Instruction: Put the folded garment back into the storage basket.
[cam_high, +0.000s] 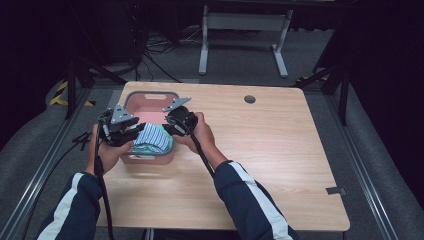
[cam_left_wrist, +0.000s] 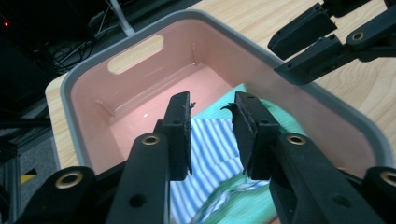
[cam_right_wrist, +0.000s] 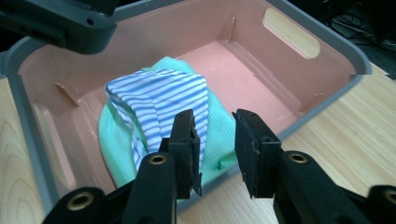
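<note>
With both grippers' fingers (cam_right_wrist: 187, 140) parted and empty, lower them inside the pink bin (cam_high: 150, 95) and pinch the striped cloth (cam_right_wrist: 159, 100) squarely.

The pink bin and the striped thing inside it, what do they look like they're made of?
Pink bin: probably moulded plastic, with a smooth, slightly glossy inside, a grey rim and cut-out handle slots.
Striped cloth: soft woven or knitted fabric, matte, blue and white stripes, draping in folds over a green cloth, which looks like similar fabric.
</note>
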